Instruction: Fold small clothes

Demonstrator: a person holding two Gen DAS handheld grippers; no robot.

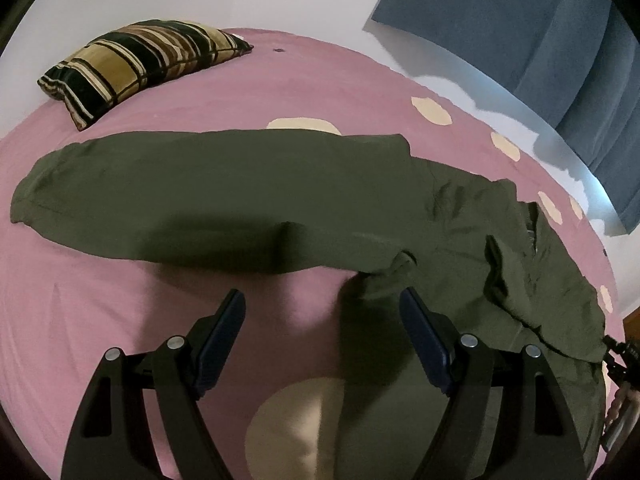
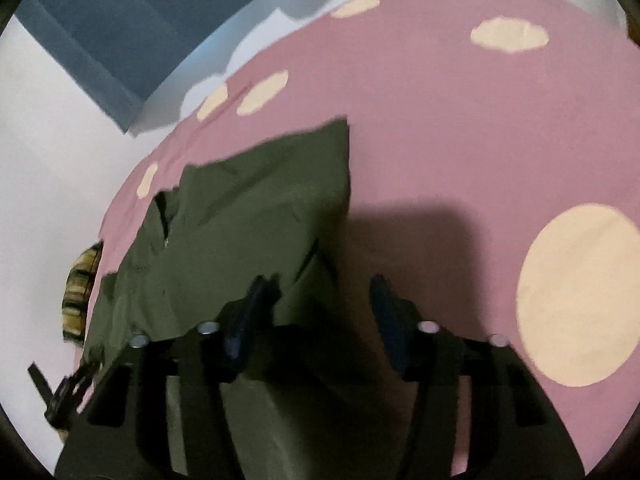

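My left claw [image 1: 322, 308] gapes empty over the pink bedsheet [image 1: 120, 300]; my right claw [image 2: 320, 294], partly open, grips nothing above the olive garment [image 1: 240, 184] spread across it, striped pillow [image 1: 140, 60] beyond

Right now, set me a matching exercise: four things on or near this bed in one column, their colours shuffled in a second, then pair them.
Things:
1. garment
2. bedsheet
3. pillow
4. curtain

Colours:
A. blue-grey
B. pink with cream dots
C. olive green
D. black and gold stripes

Pairs: 1-C, 2-B, 3-D, 4-A
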